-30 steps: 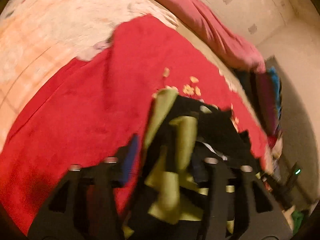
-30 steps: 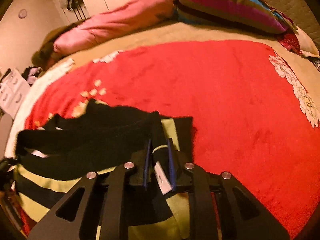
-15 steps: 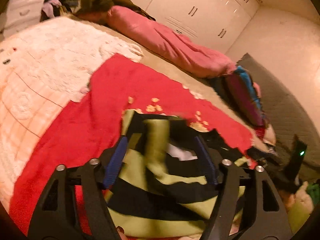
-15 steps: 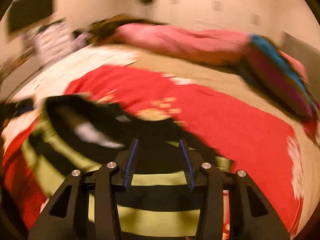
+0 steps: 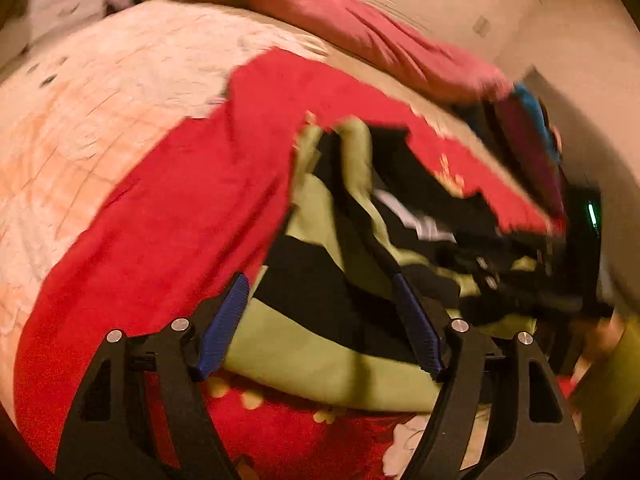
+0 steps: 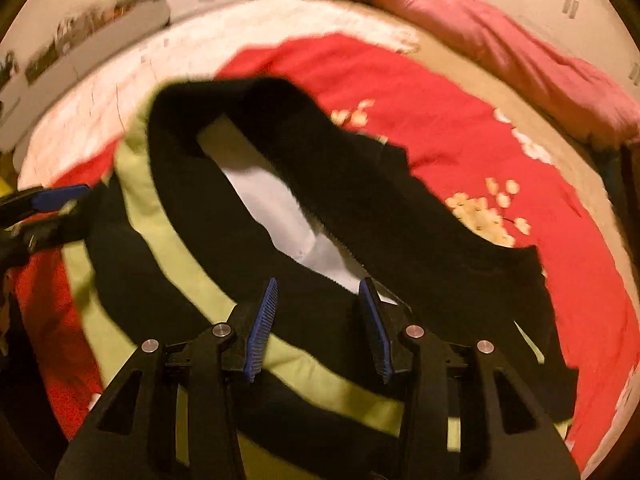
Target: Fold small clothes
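This is a bedroom in a home. A wide bed (image 6: pixel 472 76) fills both views, spread with a red blanket (image 5: pixel 168 216) and a white quilt (image 5: pixel 80 92), with a pink duvet (image 6: pixel 500 48) rolled along its far side. White cupboard doors (image 5: pixel 460 4) stand behind it.

Striped garment (image 6: pixel 304 368): soft matt knit-type cloth, black w/ yellow-green bands, ribbed black collar (image 6: pixel 392 208) and a smooth white lining or label panel (image 6: pixel 280 208) inside the neck. Red blanket (image 5: pixel 168 216) under it looks fuzzy, matt fleece w/ pale flower print; cream bedspread (image 5: pixel 80 112) is quilted cloth, pink bolster (image 6: pixel 520 52) prob. smooth cotton (blurred, hard to say). Left gripper (image 5: pixel 320 320) and right gripper (image 6: pixel 318 328): matt black plastic frames, shiny metal bolt heads (image 6: pixel 414 331), blue ridged rubbery-looking pads (image 6: pixel 262 330).
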A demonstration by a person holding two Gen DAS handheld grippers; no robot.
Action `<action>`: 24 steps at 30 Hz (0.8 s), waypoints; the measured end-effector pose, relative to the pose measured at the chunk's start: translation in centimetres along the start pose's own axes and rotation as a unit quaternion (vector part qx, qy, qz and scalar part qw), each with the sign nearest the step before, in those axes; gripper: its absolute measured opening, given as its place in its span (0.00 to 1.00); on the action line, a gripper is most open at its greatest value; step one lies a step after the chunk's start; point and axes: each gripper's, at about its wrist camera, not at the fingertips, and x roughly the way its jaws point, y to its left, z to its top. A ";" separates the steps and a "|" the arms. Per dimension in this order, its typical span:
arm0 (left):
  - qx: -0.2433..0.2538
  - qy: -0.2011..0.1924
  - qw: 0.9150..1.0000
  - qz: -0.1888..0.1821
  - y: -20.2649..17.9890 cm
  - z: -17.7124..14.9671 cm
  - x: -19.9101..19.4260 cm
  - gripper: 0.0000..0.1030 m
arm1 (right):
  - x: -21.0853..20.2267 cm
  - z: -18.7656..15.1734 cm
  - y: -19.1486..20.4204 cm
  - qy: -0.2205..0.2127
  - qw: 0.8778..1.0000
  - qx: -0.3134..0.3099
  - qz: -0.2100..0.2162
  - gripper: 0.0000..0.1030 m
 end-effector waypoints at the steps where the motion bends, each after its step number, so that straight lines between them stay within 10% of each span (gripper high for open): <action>1: 0.020 0.001 1.000 0.006 -0.5 -0.3 0.3 0.64 | 0.7 0.0 0.0 0.015 1.000 -0.006 0.010 0.47; 6: 0.066 0.019 0.997 0.021 -1.4 -1.5 2.7 0.64 | 1.7 -0.1 0.2 0.027 0.999 -0.020 0.017 0.44; 9: 0.068 0.024 0.997 0.025 -1.1 -1.6 3.1 0.65 | 1.2 -0.5 0.9 0.020 0.999 -0.011 0.039 0.07; 19: 0.063 0.024 0.998 0.022 -0.7 -1.6 3.1 0.66 | -3.9 0.0 -2.1 -0.060 0.993 0.067 -0.071 0.05; 24: 0.060 0.024 0.998 0.023 -0.7 -1.5 3.2 0.67 | -1.2 1.0 -4.7 -0.032 0.986 0.108 -0.122 0.05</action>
